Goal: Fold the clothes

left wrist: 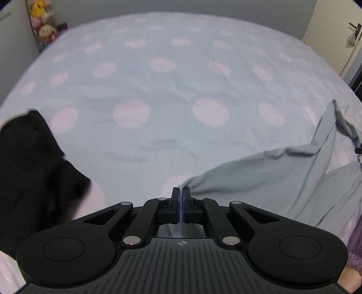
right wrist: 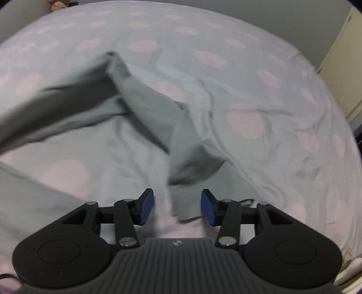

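grey-green garment (left wrist: 260,167) pinched in left gripper (left wrist: 181,192), between parted right gripper (right wrist: 177,203) jaws

spotted bedsheet (left wrist: 158,95), grey wall (left wrist: 181,6), cream door (left wrist: 334,27)

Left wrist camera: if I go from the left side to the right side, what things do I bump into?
black garment → left gripper, pinching a corner of the grey-green garment → the grey-green garment stretching off to the right, all on the spotted bedsheet.

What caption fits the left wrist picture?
Left gripper shut on a grey-green garment above the pink-dotted bedsheet.
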A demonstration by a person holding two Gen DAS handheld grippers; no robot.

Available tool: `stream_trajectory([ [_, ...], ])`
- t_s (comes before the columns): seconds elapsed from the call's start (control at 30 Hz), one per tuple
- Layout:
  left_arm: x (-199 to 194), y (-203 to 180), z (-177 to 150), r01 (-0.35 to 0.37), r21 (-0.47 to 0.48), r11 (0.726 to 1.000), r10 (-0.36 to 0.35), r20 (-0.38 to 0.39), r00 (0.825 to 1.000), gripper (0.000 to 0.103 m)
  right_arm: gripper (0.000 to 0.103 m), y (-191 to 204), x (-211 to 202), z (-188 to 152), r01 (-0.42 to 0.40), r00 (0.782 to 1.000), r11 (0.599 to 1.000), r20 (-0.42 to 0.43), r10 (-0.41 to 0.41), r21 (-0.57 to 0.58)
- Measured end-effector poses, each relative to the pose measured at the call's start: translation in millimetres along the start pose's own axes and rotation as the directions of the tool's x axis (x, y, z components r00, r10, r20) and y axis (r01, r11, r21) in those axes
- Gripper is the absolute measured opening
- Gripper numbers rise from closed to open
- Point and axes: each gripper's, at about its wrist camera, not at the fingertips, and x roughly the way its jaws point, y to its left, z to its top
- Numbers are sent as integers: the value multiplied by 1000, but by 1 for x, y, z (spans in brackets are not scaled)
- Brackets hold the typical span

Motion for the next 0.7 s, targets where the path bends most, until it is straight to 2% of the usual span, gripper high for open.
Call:
stream_trajectory([
  [0.07, -18, 2, 3, -33, 5, 999, 33, 35, 999, 0, 10, -6, 5, 1, 19, 1000, 999, -5, -19, 30],
  [0.13, -28, 10, 3, -52, -19, 998, 54, 61, 997, 0, 9, -14, -5, 4, 31, 999, 997, 15, -32, 66],
  [0.2, -38, 18, 3, -71, -43, 997, 75, 86, 993, 0, 8, -21, -27, 5, 58, 995, 995, 72, -64, 86],
  [0.3, -53, 30, 4, -99, -80, 992, 108, 124, 986, 0, 8, -40, -69, 10, 82, 982, 987, 157, -103, 138],
  [0.4, -68, 42, 4, -124, -118, 985, 142, 159, 977, 0, 7, -63, -109, 16, 93, 969, 976, 206, -134, 197],
  [0.5, -64, 50, 1, -146, -132, 980, 164, 138, 977, 0, 8, -86, -126, 22, 52, 978, 964, 182, -103, 262],
  [0.7, -58, 65, -4, -191, -160, 969, 208, 95, 974, 0, 9, -91, -76, 26, 8, 997, 941, 66, -32, 339],
])
